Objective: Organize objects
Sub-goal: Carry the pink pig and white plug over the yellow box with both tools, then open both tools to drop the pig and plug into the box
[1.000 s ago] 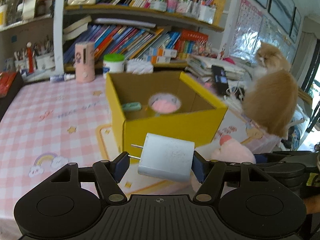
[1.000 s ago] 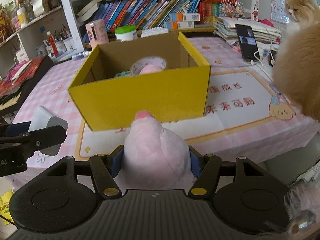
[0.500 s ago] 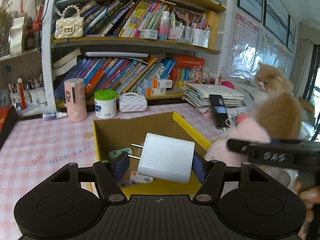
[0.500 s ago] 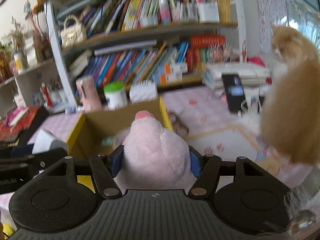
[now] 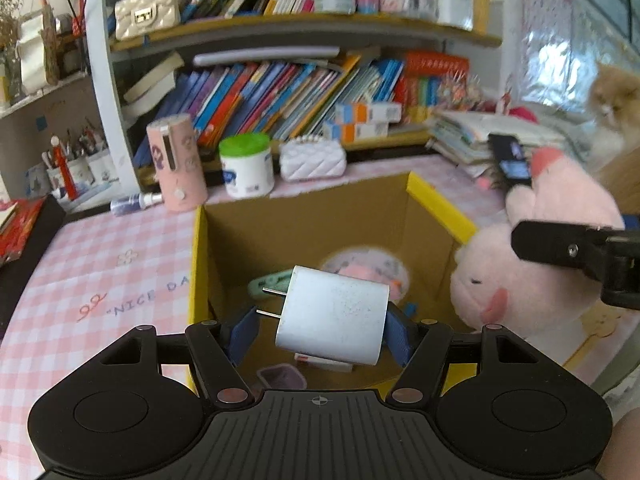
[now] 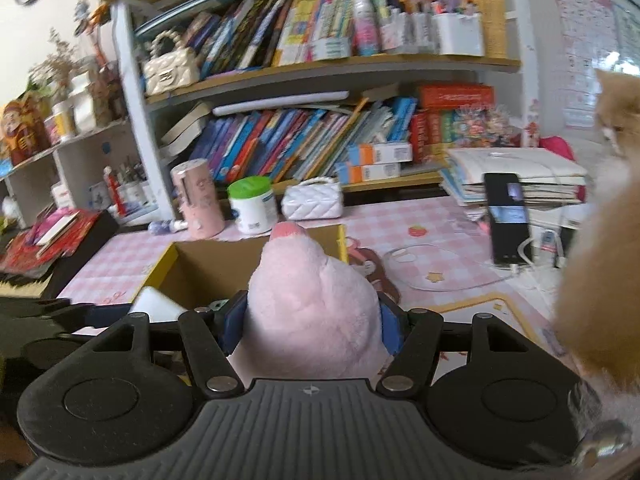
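Charger gripped in left jaws hides box contents; right jaws clamp blurred plush.

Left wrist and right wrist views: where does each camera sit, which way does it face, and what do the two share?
Left wrist: on the left gripper, looking down into the yellow box toward the bookshelf; its jaws clamp a white charger; the right gripper shows at right.
Right wrist: on the right gripper, facing the bookshelf; its jaws squeeze a pink plush toy.
Shared: box, charger, plush, green-lidded jar, phone, cat.
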`<state>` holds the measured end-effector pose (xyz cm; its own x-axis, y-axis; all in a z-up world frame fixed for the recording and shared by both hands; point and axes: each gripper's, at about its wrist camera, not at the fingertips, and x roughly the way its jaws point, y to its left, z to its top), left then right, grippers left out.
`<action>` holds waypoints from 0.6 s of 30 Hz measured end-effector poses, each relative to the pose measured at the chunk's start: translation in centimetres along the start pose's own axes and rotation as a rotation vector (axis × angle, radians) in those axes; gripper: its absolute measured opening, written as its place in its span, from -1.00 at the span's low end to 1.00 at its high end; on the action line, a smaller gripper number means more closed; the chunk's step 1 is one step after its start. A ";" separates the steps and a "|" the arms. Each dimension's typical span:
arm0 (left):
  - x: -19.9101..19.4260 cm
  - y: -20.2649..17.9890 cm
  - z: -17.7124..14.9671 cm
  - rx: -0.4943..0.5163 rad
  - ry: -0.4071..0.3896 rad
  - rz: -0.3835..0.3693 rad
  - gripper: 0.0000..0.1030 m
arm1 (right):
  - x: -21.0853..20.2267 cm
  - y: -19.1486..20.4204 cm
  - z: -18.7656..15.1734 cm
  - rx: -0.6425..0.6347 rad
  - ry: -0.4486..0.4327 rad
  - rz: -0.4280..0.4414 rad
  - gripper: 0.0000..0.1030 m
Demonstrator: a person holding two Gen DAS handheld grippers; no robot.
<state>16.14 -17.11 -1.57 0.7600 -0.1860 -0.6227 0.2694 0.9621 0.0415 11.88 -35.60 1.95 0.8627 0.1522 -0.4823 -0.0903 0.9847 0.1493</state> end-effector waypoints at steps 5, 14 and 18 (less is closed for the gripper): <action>1.6 -0.3 -0.4 -0.018 0.054 0.032 0.28 | 2.2 0.7 0.2 -0.070 0.027 0.066 0.21; 2.7 -0.7 -0.6 -0.038 0.081 0.078 0.29 | 6.2 1.6 0.0 -0.153 0.100 0.136 0.22; 2.5 -0.8 -0.6 -0.034 0.078 0.097 0.30 | 7.4 1.3 -0.3 -0.156 0.134 0.156 0.22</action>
<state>17.48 -18.26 -3.66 0.7331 -0.0767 -0.6758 0.1753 0.9814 0.0788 18.01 -33.16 -1.63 0.7598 0.3025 -0.5754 -0.3015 0.9482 0.1004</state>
